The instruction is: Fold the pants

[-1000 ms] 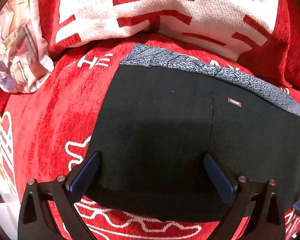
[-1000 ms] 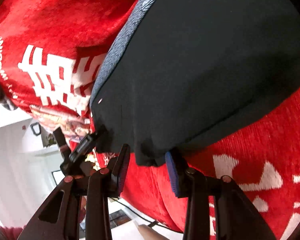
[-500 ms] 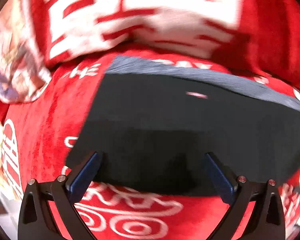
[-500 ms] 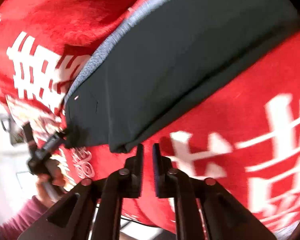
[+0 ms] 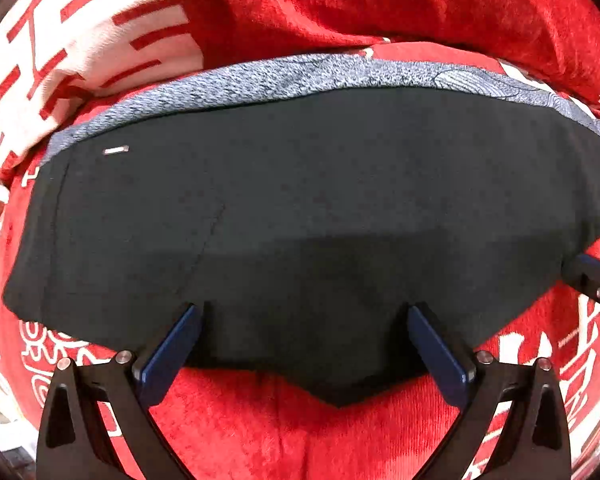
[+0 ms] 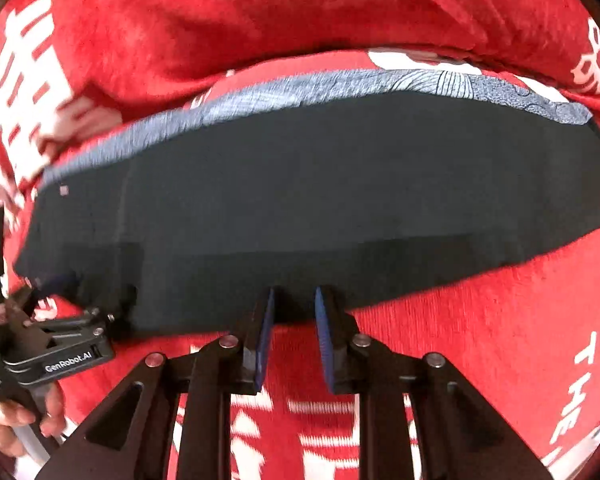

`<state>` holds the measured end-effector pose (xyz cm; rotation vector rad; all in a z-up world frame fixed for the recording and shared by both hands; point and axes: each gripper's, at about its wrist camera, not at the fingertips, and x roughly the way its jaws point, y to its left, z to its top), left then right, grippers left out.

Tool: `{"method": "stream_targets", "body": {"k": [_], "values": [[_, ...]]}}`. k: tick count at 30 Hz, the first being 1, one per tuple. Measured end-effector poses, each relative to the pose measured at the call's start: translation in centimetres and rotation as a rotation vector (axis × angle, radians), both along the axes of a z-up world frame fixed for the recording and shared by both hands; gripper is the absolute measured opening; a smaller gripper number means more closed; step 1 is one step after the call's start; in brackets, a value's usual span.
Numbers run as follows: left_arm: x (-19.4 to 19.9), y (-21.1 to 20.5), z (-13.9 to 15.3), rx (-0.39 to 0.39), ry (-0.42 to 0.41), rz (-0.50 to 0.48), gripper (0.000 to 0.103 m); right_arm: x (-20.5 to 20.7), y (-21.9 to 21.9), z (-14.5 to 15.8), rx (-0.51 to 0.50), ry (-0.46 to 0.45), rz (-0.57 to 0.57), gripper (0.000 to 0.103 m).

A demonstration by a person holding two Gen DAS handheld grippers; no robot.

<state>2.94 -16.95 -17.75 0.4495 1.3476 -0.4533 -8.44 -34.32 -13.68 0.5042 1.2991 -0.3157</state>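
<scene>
The pants, dark with a grey patterned waistband along the far edge, lie flat and folded on a red blanket with white lettering.

The left gripper points straight down over the near edge of the pants. Its jaws stand wide open, the blue pads resting at or just above the dark cloth, nothing pinched between them. In the right wrist view this same gripper shows at the left corner of the pants, held by a hand whose fingers wrap the handle from below.

The right gripper tilts steeply downward at the near hem of the pants, toward the middle of the long edge. Its jaws are narrow, a small gap left between the blue pads; the tips sit right at the hem, but no cloth shows between them and they grip nothing. Its tip appears at the right edge of the left wrist view, beside the pants' corner.
</scene>
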Motion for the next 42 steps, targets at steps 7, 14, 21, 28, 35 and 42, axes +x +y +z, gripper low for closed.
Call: {"method": "stream_targets", "body": {"k": [7, 14, 21, 28, 35, 42], "values": [[-0.5, 0.3, 2.6, 0.041, 0.033, -0.006, 0.103, -3.0, -0.8, 1.0, 0.124, 0.033, -0.089, 0.029], [-2.5, -1.3, 5.4, 0.044, 0.068, -0.020, 0.103, -6.9, -0.5, 2.9, 0.176, 0.062, -0.129, 0.047], [-4.7, -3.9, 6.3, 0.055, 0.085, -0.067, 0.103, -9.7, -1.8, 3.6, 0.204, 0.079, -0.206, 0.058], [-6.3, -6.9, 5.9, 0.071, 0.097, -0.100, 0.103, -11.3, -3.7, 3.7, 0.216, 0.075, -0.240, 0.068], [-7.7, -9.9, 5.4, 0.091, 0.118, -0.119, 0.103, -12.1, -5.6, 3.3, 0.230, 0.078, -0.249, 0.072], [-9.1, -13.4, 5.0, 0.102, 0.134, -0.149, 0.103, -12.8, -8.5, 3.0, 0.230, 0.065, -0.274, 0.082]]}}
